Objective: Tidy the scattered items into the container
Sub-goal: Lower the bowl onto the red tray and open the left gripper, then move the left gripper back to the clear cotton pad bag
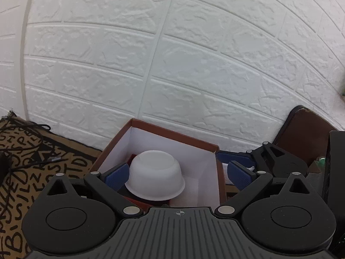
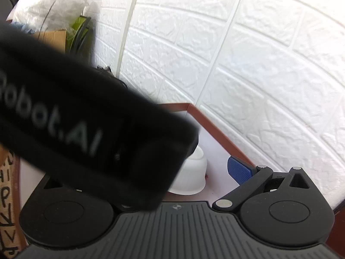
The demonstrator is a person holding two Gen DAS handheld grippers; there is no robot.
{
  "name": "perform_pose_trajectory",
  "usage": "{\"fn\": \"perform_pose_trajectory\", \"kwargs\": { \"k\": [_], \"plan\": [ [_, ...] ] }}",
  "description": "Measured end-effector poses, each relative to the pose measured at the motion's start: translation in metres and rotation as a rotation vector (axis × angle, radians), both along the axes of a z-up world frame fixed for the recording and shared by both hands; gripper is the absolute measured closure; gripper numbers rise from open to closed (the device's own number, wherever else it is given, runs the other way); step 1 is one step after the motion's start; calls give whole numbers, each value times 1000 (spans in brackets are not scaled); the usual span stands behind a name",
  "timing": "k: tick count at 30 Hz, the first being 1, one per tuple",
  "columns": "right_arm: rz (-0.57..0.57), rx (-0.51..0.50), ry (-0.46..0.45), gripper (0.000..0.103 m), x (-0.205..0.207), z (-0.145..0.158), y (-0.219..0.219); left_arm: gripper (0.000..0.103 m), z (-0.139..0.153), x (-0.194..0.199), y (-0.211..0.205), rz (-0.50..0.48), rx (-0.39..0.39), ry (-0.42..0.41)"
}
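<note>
Bowl [image 1: 155,174] sits upside down inside the brown box [image 1: 172,132], white walls all round it; your left gripper [image 1: 179,174] hangs wide open over it — empty; your right gripper [image 1: 237,163] is at the box's right wall, and I can't tell its spread.

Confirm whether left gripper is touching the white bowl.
Cannot tell. Left wrist view: a pad of the left gripper meets the white bowl outline; no gap, depth unclear.

White bowl [image 1: 155,174] in brown, white-lined box [image 1: 172,130]; letter-patterned mat [image 1: 32,151].
</note>
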State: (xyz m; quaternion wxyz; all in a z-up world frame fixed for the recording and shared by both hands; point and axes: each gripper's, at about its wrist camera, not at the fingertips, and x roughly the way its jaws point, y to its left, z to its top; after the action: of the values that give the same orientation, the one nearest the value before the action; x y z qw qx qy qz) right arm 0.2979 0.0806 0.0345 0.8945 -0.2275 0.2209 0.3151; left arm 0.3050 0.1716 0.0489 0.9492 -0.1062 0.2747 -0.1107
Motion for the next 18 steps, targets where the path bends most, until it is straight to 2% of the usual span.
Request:
{"fn": "perform_pose_trajectory", "kwargs": {
  "k": [5, 8, 14, 18],
  "plan": [
    [-8, 48, -10, 1, -22, 20, -12, 0, 10, -24, -16, -16, 34, -15],
    [-10, 99, -5, 1, -40, 31, -24, 0, 17, -47, -26, -14, 57, -58],
    [-17, 175, 5, 0, -83, 41, -58, 0, 23, -89, -51, -47, 49, -79],
    [-42, 215, -1, 0, -88, 51, -93, 0, 29, -118, -71, -63, 46, -106]
  ]
}}
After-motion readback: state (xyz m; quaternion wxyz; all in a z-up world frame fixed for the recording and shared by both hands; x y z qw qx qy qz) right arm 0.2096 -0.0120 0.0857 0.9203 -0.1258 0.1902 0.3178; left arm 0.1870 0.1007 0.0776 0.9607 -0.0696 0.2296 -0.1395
